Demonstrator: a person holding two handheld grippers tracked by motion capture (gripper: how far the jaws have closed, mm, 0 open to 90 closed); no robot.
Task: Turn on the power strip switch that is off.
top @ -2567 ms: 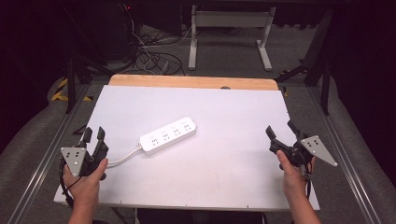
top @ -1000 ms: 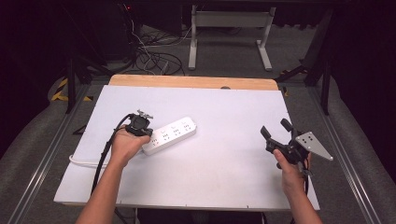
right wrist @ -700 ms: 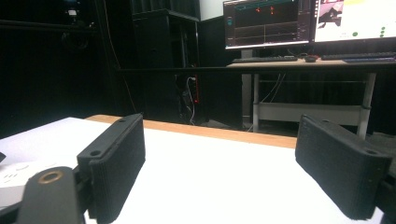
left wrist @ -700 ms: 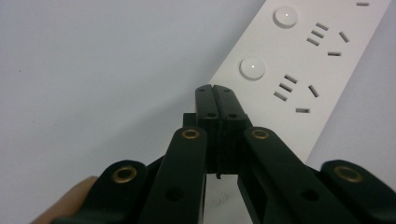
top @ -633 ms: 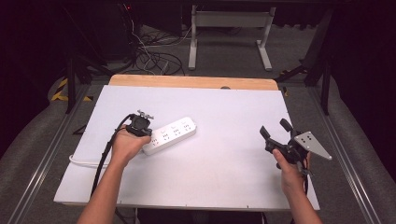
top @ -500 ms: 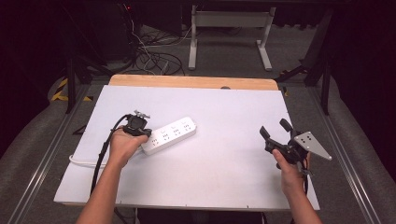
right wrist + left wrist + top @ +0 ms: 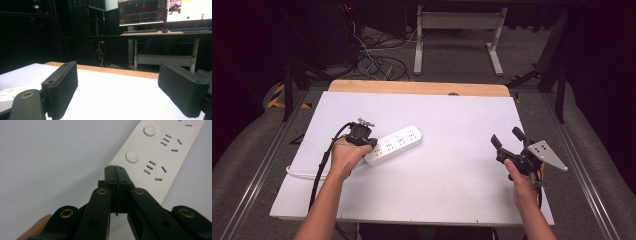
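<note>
White power strip (image 7: 393, 145) lying left of centre on the worktop (image 7: 452, 200), long axis diagonal — far end toward upper right. Left gripper (image 7: 115, 173) fully closed, tips over its near end; moved in from the left edge. Right gripper (image 7: 507, 142) wide, empty.

White table (image 7: 452, 190), monitors (image 7: 165, 11) on a desk (image 7: 160, 33), floor cables (image 7: 377, 62) beyond.

A white power strip (image 7: 393, 145) — round buttons beside each socket — lies flat and slantwise on my table's left half, cord trailing left.
</note>
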